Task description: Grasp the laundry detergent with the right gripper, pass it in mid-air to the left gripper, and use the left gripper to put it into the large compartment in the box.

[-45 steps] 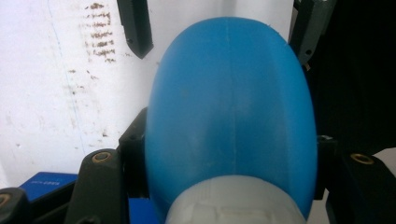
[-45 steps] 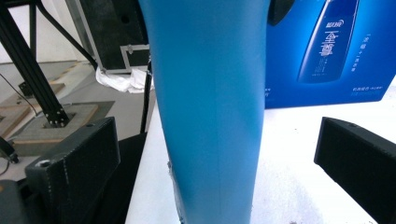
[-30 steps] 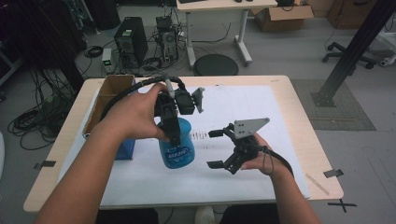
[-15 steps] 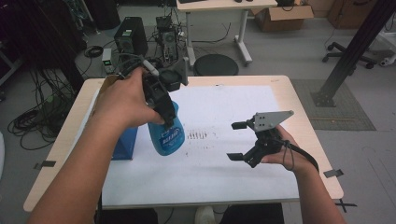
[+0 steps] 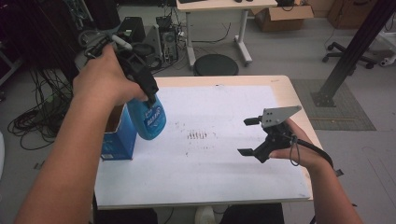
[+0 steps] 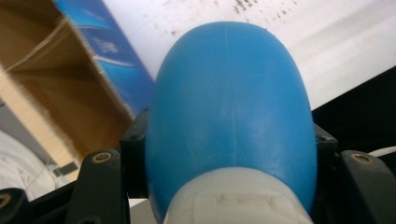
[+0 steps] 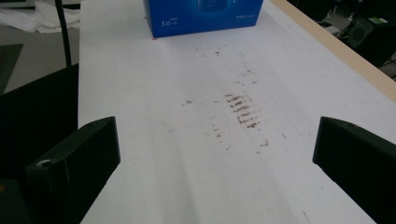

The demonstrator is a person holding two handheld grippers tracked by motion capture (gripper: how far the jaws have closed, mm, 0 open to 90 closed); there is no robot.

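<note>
High view: the person's left hand (image 5: pixel 100 77) holds the left gripper (image 5: pixel 140 79) above the near-left part of the counter (image 5: pixel 280 81), and a blue plastic spray bottle (image 5: pixel 149 119) hangs from it in the air, clear of the white sheet (image 5: pixel 210 158) that covers the counter. The bottle's long axis runs close to upright, tilted a little, with its rounded bottom pointing down toward the sheet and its neck up at the gripper. Just left of the bottle, and partly behind it, stands an open blue cardboard box (image 5: pixel 116 142); its brown inside shows at the top, but what lies in it cannot be told.

Left gripper view looks down the bottle (image 6: pixel 229 116) from its pale collar to its round blue end, with the black fingers (image 6: pixel 100 186) pressed against both sides of the neck, closed on it. The open box (image 6: pixel 60 88) sits beside the bottle here, and the part of its brown interior that shows is bare.

To the right of the bottle, well apart from it, the right hand (image 5: pixel 299 149) holds the right gripper (image 5: pixel 250 137) low over the sheet, its fingers spread wide with nothing between them. Between bottle and right gripper lies a patch of small brown marks (image 5: pixel 198 136) on the sheet. Right gripper view shows those marks (image 7: pixel 240 112) between its two wide-set fingers (image 7: pixel 74 158), and the blue box (image 7: pixel 203 14) beyond them.
</note>
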